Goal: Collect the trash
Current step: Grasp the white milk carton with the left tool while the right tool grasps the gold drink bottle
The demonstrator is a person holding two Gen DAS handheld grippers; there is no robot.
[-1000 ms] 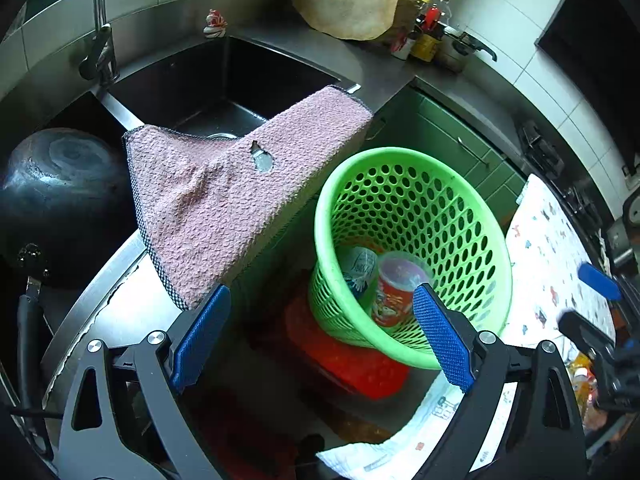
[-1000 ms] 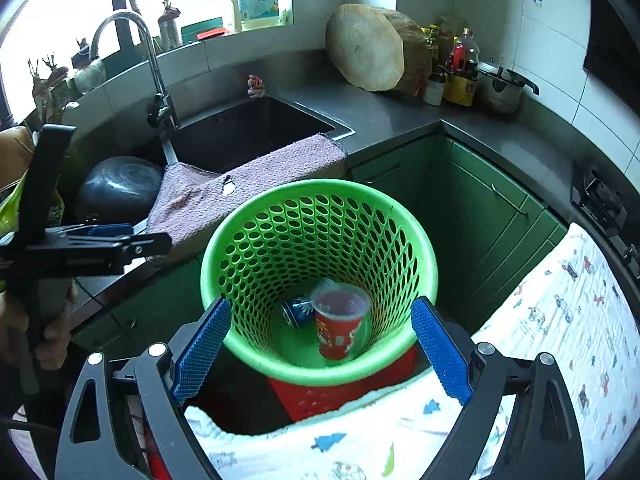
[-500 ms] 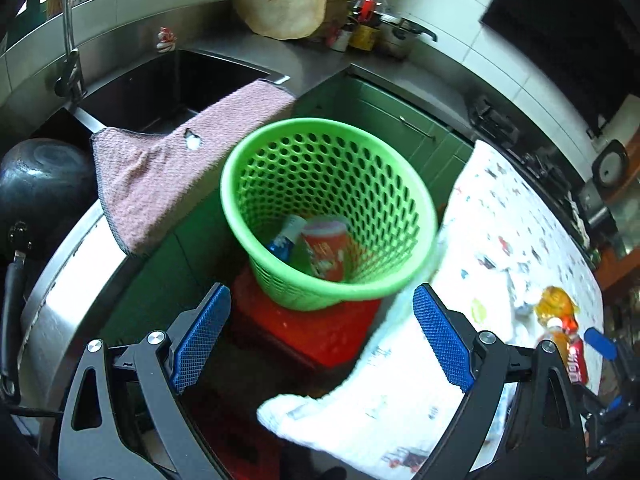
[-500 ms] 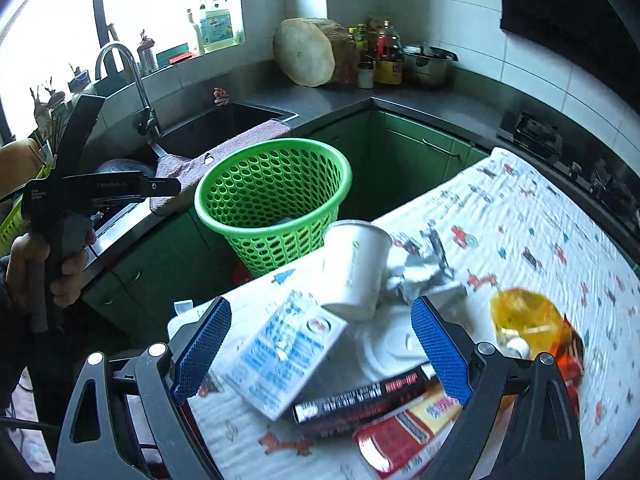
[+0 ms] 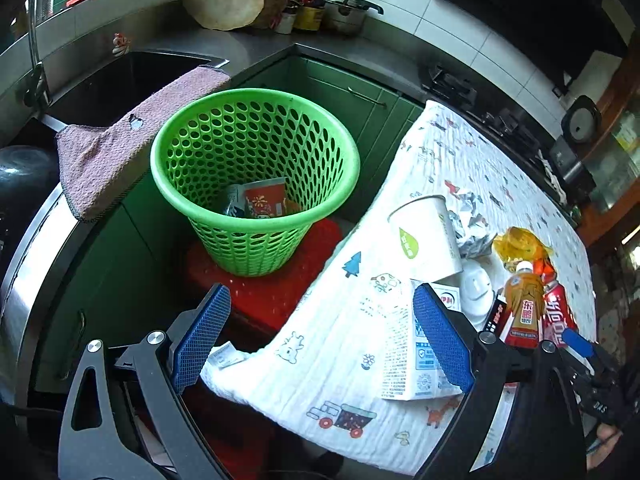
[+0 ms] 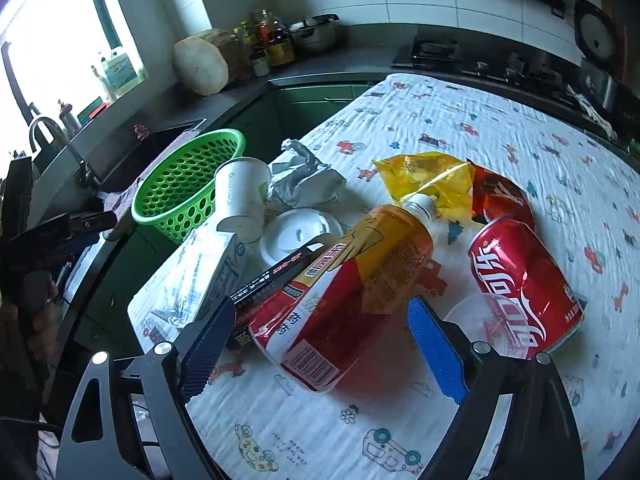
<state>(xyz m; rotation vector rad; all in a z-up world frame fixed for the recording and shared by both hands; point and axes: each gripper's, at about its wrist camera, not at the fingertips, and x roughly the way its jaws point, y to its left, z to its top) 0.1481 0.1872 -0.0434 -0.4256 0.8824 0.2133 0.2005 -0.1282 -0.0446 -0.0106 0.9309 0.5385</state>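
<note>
Both views have swung away from the green basket [image 5: 256, 176] toward the litter on the cloth-covered counter [image 6: 460, 120]. A second ago the right wrist camera looked straight down into the basket; now the basket sits small at the left middle of that frame, and a plastic drink bottle [image 6: 352, 280] with a red and orange label fills the centre. In my judgement one drop-off is finished and the next pick is being lined up.

The right gripper [image 6: 320, 344] has its fingers wide apart and just beginning to close, with the bottle's base lying between them; the pads do not press on it yet. Just to the right lies a red cola can [image 6: 524, 280], and behind are a yellow wrapper [image 6: 432, 184], a white paper cup [image 6: 240, 196], a milk carton [image 6: 204, 276] and crumpled foil [image 6: 304, 180].

The left gripper [image 5: 320, 340] hangs with its fingers apart and empty, over the cloth's edge at the lower middle of its frame. The basket, standing on a red stool [image 5: 280, 296], already holds a red cup [image 5: 264, 200] and other pieces.
</note>
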